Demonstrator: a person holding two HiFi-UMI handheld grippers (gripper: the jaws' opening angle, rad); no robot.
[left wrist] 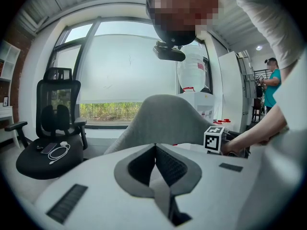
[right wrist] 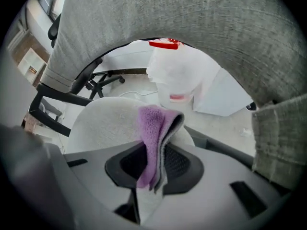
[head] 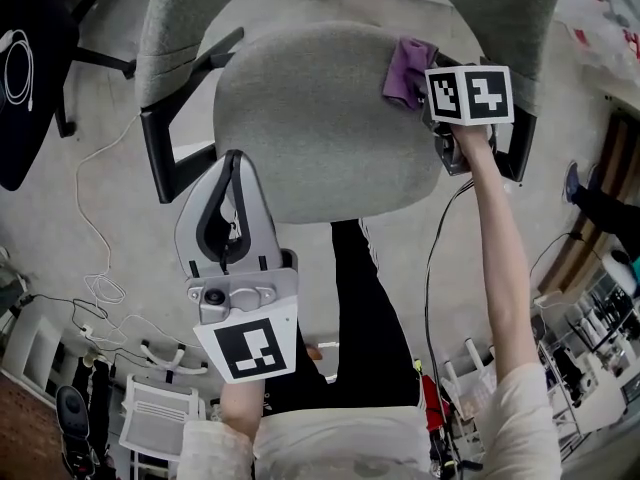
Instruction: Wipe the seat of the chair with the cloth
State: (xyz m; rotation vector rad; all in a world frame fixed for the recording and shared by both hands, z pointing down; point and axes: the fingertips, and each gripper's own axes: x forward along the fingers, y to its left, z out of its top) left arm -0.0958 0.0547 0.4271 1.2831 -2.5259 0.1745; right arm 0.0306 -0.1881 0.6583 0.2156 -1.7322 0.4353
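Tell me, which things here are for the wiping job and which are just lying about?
For the job: cloth, seat, right gripper clamping the cloth.
Lying about: black chair, cable coiled on it.

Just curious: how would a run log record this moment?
right hand-held gripper: shut on purple fluffy cloth, at grey fabric chair seat | left hand-held gripper: shut, empty

In my left gripper view daylight floods through the window point(left wrist: 127, 75), washed pale, leaving the black chair point(left wrist: 57, 116) dark. Both gripper views bend and darken toward their rims; my head view is evenly lit, shadows soft.
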